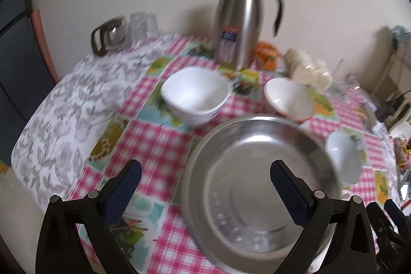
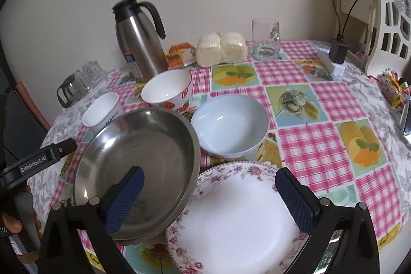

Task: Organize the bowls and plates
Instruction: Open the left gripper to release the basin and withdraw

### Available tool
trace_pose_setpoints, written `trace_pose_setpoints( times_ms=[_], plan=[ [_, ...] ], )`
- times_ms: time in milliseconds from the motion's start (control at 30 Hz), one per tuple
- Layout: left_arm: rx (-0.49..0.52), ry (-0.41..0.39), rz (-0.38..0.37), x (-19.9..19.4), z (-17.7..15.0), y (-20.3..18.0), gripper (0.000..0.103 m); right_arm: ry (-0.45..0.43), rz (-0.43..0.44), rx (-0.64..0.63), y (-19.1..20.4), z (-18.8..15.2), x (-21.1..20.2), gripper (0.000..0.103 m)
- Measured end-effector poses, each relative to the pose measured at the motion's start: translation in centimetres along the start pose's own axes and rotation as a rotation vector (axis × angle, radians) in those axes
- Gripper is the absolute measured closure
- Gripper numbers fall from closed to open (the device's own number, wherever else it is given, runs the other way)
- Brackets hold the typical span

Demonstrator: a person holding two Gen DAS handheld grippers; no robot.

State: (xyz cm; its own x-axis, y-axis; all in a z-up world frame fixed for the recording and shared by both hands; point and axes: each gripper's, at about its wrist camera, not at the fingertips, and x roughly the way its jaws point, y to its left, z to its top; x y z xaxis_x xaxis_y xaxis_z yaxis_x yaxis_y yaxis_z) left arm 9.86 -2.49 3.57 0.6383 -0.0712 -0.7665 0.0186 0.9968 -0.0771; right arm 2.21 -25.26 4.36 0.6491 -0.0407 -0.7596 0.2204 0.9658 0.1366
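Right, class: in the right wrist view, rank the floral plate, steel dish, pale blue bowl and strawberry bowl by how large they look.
1. floral plate and steel dish: alike, both nearest the camera, so unranked
2. pale blue bowl
3. strawberry bowl, though it sits farther back

Left gripper [image 1: 205,168]: black frame, blue textured pads, jaws spread wide, nothing between the pads [image 1: 127,186]. Pointed steeply down at the table. Its view is motion-blurred.

Right gripper [image 2: 209,176]: same build, jaws fully apart, pads [image 2: 295,199] pressing on nothing. Also angled downward.

In the right wrist view, the left gripper's black body shows at the left edge, lettered side toward the camera, gripped from below by a person's hand [image 2: 15,222]; only the fingers are visible, the rest is cut off.
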Motion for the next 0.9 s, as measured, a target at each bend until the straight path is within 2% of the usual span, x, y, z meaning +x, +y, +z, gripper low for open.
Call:
trace_pose_setpoints(
  times_ms=[133, 333, 467, 600, 667, 833, 900],
  plan=[
    [0.038, -0.059, -0.044, -1.6, 0.0, -1.9, 0.003, -0.035, 0.006, 0.010, -0.7, 0.4, -1.6, 0.000],
    [0.097, -0.121, -0.121, -3.5, -0.6, -5.0, 0.003, -0.097, -0.040, 0.010, -2.3, 0.7, -4.0, 0.000],
    [0.103, -0.150, -0.157, -4.9, -1.1, -6.9, 0.003, -0.143, -0.024, 0.030, -3.9, 0.9, -5.7, 0.000],
    [0.151, -0.172, -0.199, -6.0, -2.2, -9.3, 0.003, -0.174, -0.034, 0.029, -5.2, 0.7, -7.0, 0.000],
    [0.170, -0.166, -0.216, -6.2, -2.9, -10.3, 0.003, -0.178, -0.051, 0.037, -6.1, 0.6, -7.5, 0.000],
    [0.155, -0.113, -0.344, -6.4, -4.5, -12.3, 0.003, -0.178, -0.055, 0.070, -8.4, 0.2, -8.1, 0.000],
    [0.167, -0.098, -0.350, -6.3, -5.1, -13.2, 0.003, -0.181, -0.066, 0.083, -9.4, 0.0, -8.4, 0.000]
  ],
)
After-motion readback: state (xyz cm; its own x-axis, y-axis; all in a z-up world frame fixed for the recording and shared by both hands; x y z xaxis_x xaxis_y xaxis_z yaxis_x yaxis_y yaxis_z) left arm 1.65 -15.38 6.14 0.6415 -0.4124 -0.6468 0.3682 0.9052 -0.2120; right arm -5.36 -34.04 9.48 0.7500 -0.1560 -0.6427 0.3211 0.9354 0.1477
